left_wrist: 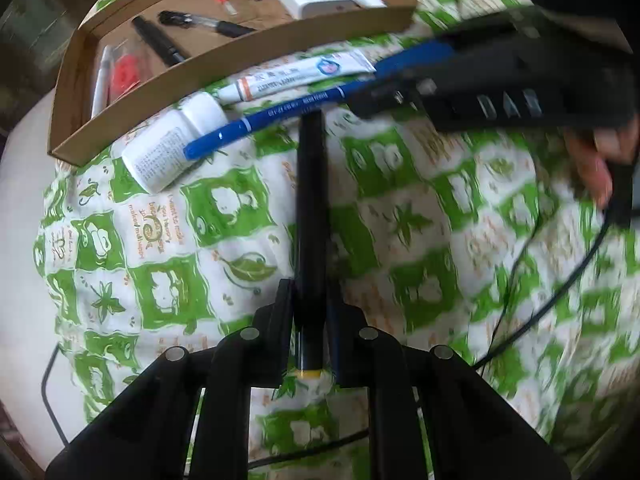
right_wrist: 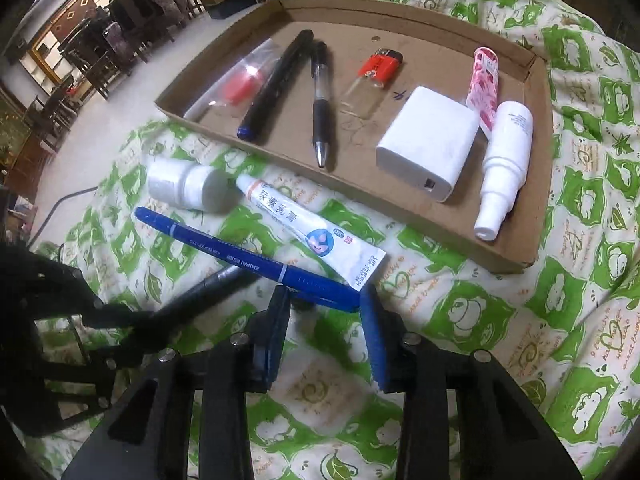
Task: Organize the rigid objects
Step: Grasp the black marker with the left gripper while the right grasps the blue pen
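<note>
Black pen [left_wrist: 311, 216] sits clamped between the left gripper [left_wrist: 310, 320] fingers, its far tip touching the blue marker [right_wrist: 248, 256] on the green cloth [right_wrist: 480, 312]. Lifting could roll that marker away. The right gripper [right_wrist: 324, 320] fingers stand wide around the marker's near end, short of the cardboard tray [right_wrist: 400, 208].

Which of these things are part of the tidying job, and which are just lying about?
Part of the job: cardboard tray; black pen clamped in the left gripper; blue marker by the open right gripper; ointment tube; white bottle.

Lying about: green patterned cloth; black cable.
</note>
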